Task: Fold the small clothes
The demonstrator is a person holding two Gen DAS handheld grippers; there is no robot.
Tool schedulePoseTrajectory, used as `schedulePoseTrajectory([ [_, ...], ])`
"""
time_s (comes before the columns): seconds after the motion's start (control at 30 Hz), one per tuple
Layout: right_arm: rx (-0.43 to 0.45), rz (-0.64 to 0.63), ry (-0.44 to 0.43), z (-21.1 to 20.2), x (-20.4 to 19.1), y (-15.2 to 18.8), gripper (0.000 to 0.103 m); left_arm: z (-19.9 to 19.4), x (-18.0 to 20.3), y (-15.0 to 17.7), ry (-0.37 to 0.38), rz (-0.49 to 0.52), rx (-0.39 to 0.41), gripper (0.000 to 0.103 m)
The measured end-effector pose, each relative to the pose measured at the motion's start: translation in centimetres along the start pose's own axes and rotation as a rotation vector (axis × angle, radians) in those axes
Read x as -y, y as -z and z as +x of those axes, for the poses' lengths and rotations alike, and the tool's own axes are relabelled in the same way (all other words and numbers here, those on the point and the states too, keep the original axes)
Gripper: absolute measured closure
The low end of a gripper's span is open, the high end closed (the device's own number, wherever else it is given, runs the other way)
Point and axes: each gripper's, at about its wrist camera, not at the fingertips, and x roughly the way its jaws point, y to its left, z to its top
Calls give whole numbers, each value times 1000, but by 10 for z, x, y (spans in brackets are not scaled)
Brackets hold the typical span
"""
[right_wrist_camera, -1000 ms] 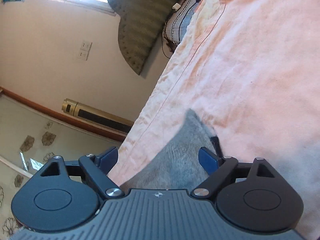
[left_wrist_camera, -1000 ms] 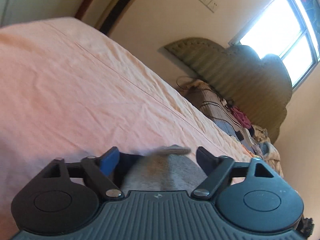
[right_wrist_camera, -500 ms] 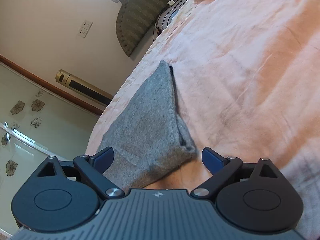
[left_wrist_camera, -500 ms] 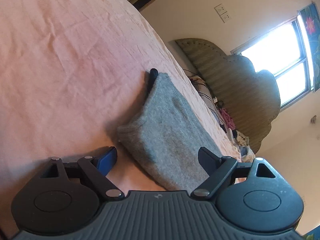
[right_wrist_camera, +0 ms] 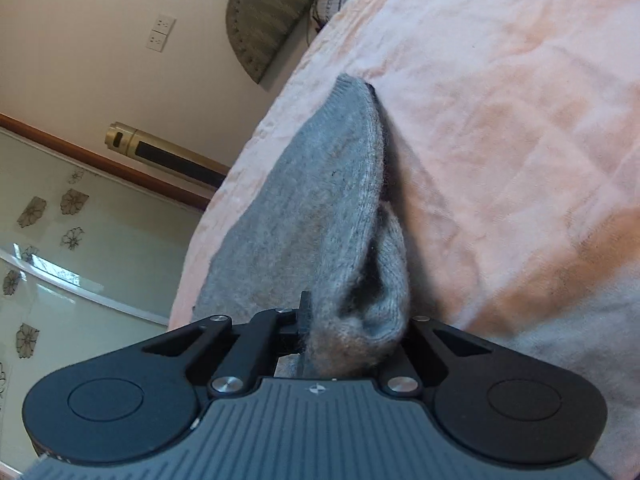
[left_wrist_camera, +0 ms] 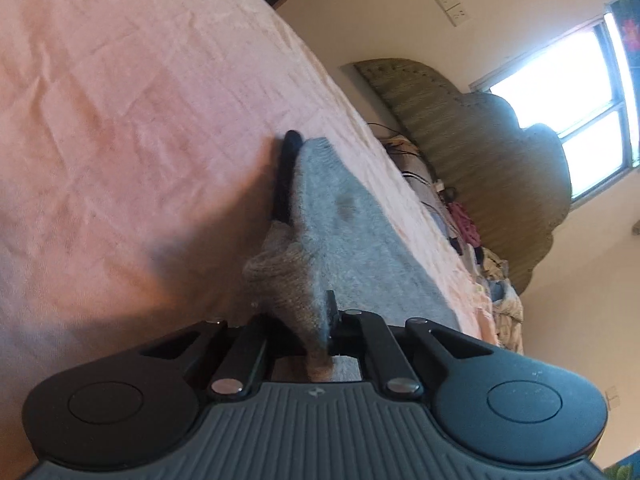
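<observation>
The step in hand is judged to be the grasp that begins a fold: two near corners of a small grey knitted garment (left_wrist_camera: pixel 360 232) are taken up, one by each pair of tongs. The left tongs (left_wrist_camera: pixel 320 332) are clenched on a bunched corner of the cloth, and the right tongs (right_wrist_camera: pixel 348 336) are clenched on the other corner, where the knit is gathered into a thick pucker between the jaws.

The garment is spread on a bed covered by a pink sheet (left_wrist_camera: pixel 120 120), close to the bed's side edge that faces the wall. Its far end is seen tapering away from the tongs, with a dark strip (left_wrist_camera: pixel 286 172) (perhaps a lining or a second layer; it cannot be told) showing along one side.

The next move is judged to call for both corners being lifted together and carried over toward the far end, kept level with each other so that the edges are matched. The cloth looks soft, thick and slightly fuzzy, so sagging between the two grips is to be expected.
</observation>
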Motion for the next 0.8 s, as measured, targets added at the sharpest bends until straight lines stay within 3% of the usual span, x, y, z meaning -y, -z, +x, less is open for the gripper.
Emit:
schedulePoseTrajectory([
  [0.07, -8, -43, -21, -15, -11, 6, 92, -20, 9, 1, 50, 48, -3, 99],
  [0.17, -44, -66, -47, -44, -14, 23, 91, -57, 6, 11, 68, 85, -29, 99],
  [0.27, -92, -76, 2, -67, -1, 45, 89, -77, -16, 29, -36, 214, -68, 95],
  [0.37, -80, -82, 112, -83, 10, 52, 58, -86, -38, 33, -150, 249, -100, 88],
  [0.4, -53, -90, 115, -89, 9, 47, 54, -90, -40, 26, -145, 242, -85, 78],
  [0.47, 0, -121, 136, -93, 0, 30, 46, -98, -32, 8, -148, 265, 17, 61],
  [0.5, 23, -152, 140, -90, -7, 17, 44, -95, -22, -4, -154, 303, 61, 43],
  [0.53, 32, -181, 137, -85, -13, 5, 42, -89, -12, -15, -166, 336, 95, 28],
  [0.6, 42, -238, 144, -65, -25, -22, 40, -62, 9, -37, -160, 380, 143, 28],
  [0.67, 45, -301, 179, -33, -37, -49, 40, -17, 21, -57, -139, 399, 97, 28],
  [0.77, 17, -402, 303, 22, -47, -78, 40, 58, 43, -70, -236, 492, -19, 29],
  [0.8, -6, -412, 331, 40, -46, -85, 40, 77, 49, -70, -277, 530, -32, 36],
])
